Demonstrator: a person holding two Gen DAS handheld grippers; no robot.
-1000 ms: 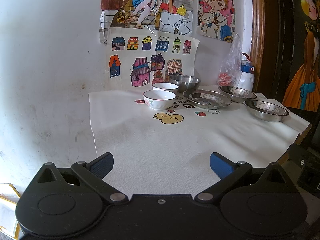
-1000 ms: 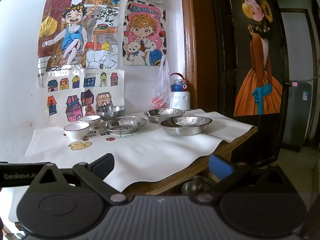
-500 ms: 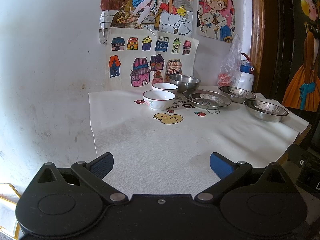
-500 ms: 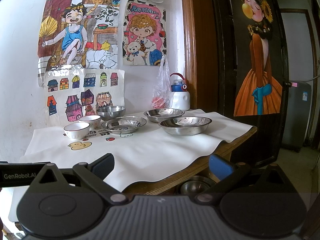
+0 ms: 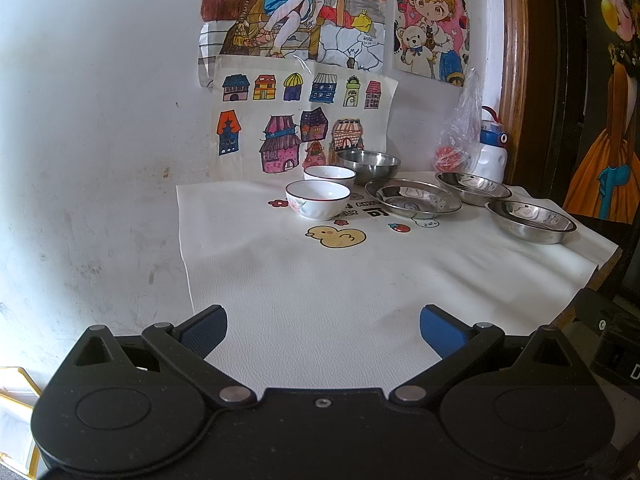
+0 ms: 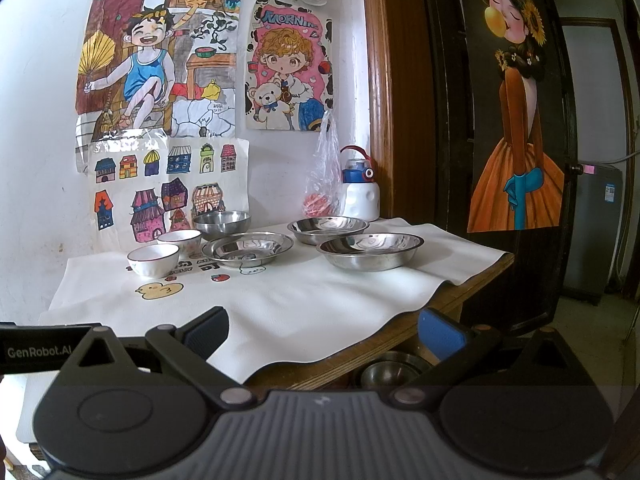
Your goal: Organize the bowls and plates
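A white-clothed wooden counter (image 6: 472,280) stands against a drawing-covered white wall (image 5: 100,120). Two white ceramic bowls (image 5: 318,199) and steel dishes (image 6: 370,250) sit well beyond both grippers' empty, wide-apart jaws.

1. Near white bowl (image 5: 318,199) – dark red rim, faint floral print; the white bowl behind (image 5: 329,174) has the same rim.
2. Steel bowl (image 5: 368,161) and steel plates (image 5: 413,197) – plain shiny silver.
3. Cloth (image 5: 320,280) – cream, with a yellow duck (image 5: 337,236) and a red strawberry (image 5: 399,227).
4. Gripper pads (image 6: 438,334) – blue on black arms.
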